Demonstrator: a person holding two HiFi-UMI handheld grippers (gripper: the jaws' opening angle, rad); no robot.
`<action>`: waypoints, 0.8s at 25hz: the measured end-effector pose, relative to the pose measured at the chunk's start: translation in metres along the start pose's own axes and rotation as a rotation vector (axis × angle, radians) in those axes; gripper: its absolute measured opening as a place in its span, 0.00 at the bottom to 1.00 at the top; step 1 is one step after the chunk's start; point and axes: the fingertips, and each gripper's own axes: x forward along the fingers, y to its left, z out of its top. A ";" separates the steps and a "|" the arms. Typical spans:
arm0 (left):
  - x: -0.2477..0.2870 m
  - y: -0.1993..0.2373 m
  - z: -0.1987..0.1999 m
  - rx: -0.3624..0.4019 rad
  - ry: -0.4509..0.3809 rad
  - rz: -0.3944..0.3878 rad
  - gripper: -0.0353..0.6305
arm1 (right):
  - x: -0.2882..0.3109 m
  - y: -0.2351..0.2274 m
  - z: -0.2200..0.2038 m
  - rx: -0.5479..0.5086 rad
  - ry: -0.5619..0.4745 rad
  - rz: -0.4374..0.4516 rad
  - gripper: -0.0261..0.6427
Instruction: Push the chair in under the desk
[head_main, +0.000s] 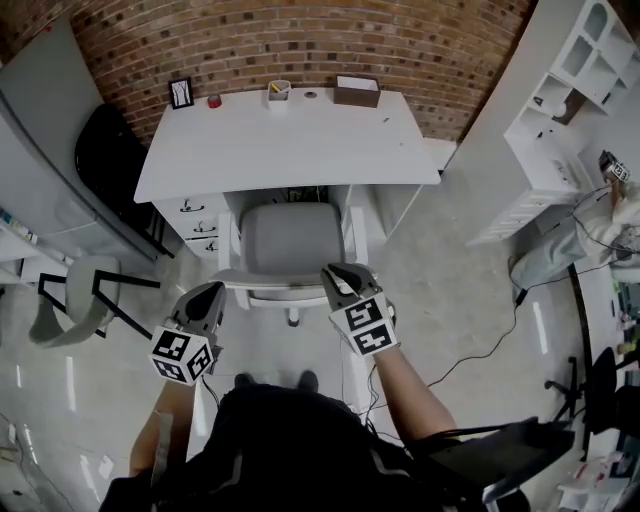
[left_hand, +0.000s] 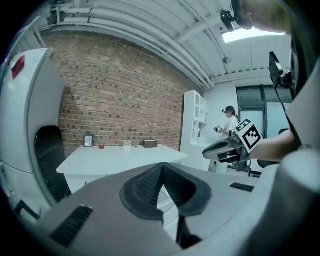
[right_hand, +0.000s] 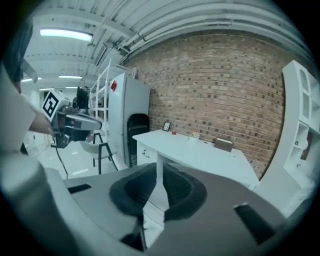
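The white desk (head_main: 290, 140) stands against the brick wall. The grey chair (head_main: 290, 240) sits in the desk's knee gap, its seat partly under the top and its backrest (head_main: 270, 283) toward me. My left gripper (head_main: 208, 292) hovers just left of the backrest, its jaws shut with nothing between them (left_hand: 162, 166). My right gripper (head_main: 340, 275) is at the backrest's right end. In its own view (right_hand: 159, 167) the jaws stand a narrow slit apart, with only the desk (right_hand: 200, 150) showing beyond them. Whether either gripper touches the chair I cannot tell.
On the desk's far edge stand a picture frame (head_main: 181, 93), a cup (head_main: 279, 91) and a brown box (head_main: 357, 92). A black chair (head_main: 105, 150) and a grey stool (head_main: 75, 295) are to the left. White shelving (head_main: 570, 110) and a floor cable (head_main: 480, 350) are to the right.
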 end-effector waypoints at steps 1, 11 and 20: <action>-0.006 0.002 0.007 -0.010 -0.015 0.009 0.07 | -0.004 0.002 0.010 0.018 -0.025 -0.018 0.09; -0.049 0.017 0.049 -0.034 -0.098 0.100 0.06 | -0.032 0.032 0.070 0.222 -0.190 -0.117 0.05; -0.068 0.029 0.061 -0.035 -0.147 0.076 0.06 | -0.036 0.052 0.088 0.195 -0.212 -0.186 0.05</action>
